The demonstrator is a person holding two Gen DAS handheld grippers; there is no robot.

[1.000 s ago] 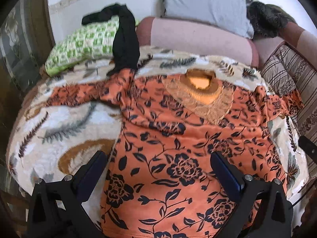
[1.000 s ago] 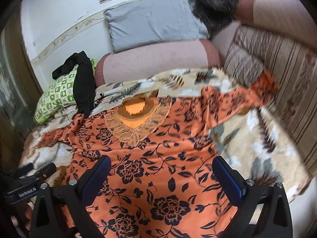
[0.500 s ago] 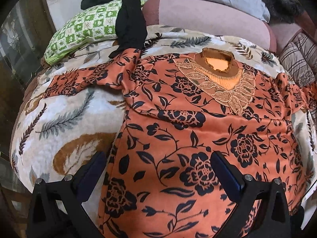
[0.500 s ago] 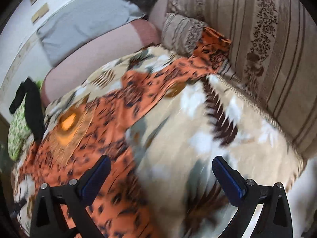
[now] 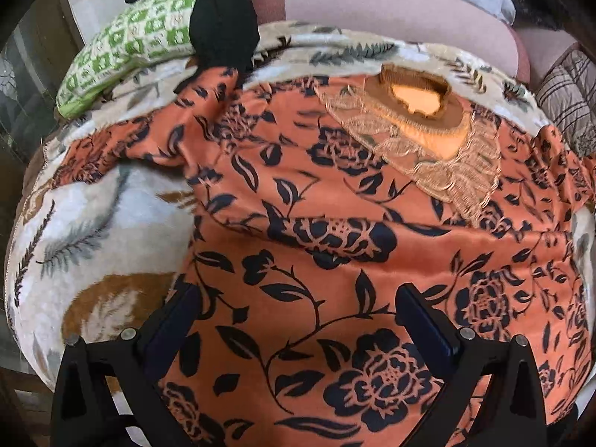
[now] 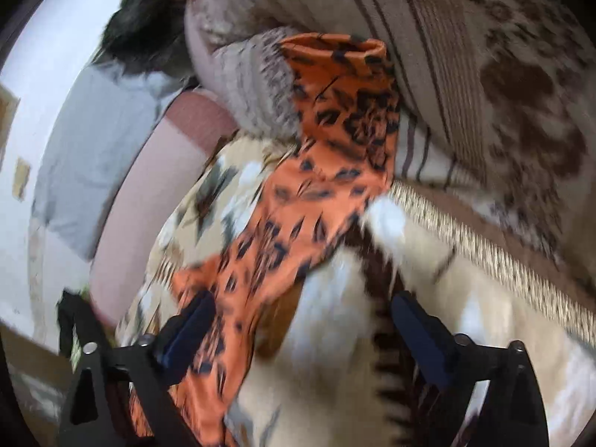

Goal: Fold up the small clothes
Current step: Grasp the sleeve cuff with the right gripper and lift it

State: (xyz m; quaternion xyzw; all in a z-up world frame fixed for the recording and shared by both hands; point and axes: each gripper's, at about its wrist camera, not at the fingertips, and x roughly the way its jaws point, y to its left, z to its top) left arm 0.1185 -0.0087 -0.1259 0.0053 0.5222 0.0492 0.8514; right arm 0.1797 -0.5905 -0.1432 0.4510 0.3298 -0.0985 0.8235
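An orange top with black flowers (image 5: 335, 223) lies spread face up on the bed, its lace neckline (image 5: 421, 130) at the far end. My left gripper (image 5: 298, 320) hangs open low over the top's lower left part, nothing between its fingers. In the right wrist view the top's right sleeve (image 6: 316, 193) stretches away, and its cuff (image 6: 335, 48) rests against a striped cushion (image 6: 465, 56). My right gripper (image 6: 301, 331) is tilted over the near part of that sleeve; its jaws are wide and closing, and they press on nothing.
A cream blanket with feather print (image 5: 93, 231) covers the bed. A green checked pillow (image 5: 141, 48) with a black garment (image 5: 223, 29) on it lies at the back left. A pink bolster (image 5: 391, 11) and grey pillow (image 6: 93, 141) line the headboard wall.
The left gripper sank closer to the top. The right gripper swung right from over the top's body toward the right sleeve and rolled, so its view is tilted and blurred.
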